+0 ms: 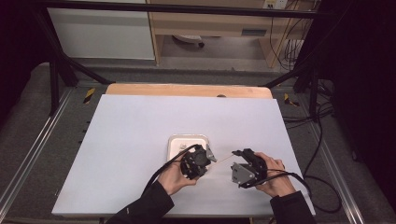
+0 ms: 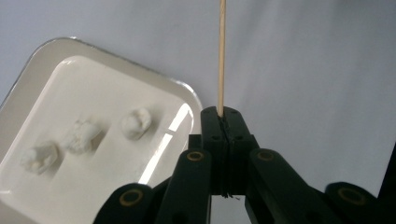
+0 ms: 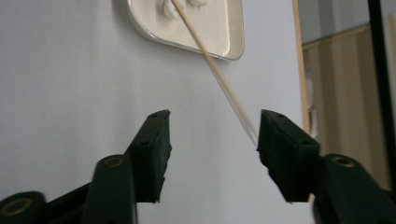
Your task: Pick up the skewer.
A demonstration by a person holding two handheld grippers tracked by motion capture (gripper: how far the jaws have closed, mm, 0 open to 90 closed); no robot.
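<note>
Carpet, grey and dull, surrounds the table (image 1: 140, 140), whose white matte top is a broad rectangle with a bare wooden strip along its far edge. We see a black metal frame (image 1: 177, 8) standing around it, pale cabinets and a wooden desk behind, and dark cables looping off the right side. Most of the top lies bare: the whole left half and the far half are open room, and the near edge is where the person's dark sleeves come in.

We find a small white tray (image 1: 175, 143), glossy, square with rounded corners and a raised rim, sitting right of centre toward the near edge. Three lumpy white pieces (image 2: 83, 136) lie in a row inside it.

Just beside the tray's near right corner we hold the left gripper (image 2: 220, 116), its black jaws pressed together on one end of a thin wooden skewer (image 2: 221, 56), straight and pale. The skewer runs rightward over the bare top to the right gripper (image 3: 212, 133), near the table's right edge, whose jaws stand apart; the skewer's tip lies at the inner face of one jaw, the other well clear of it.
</note>
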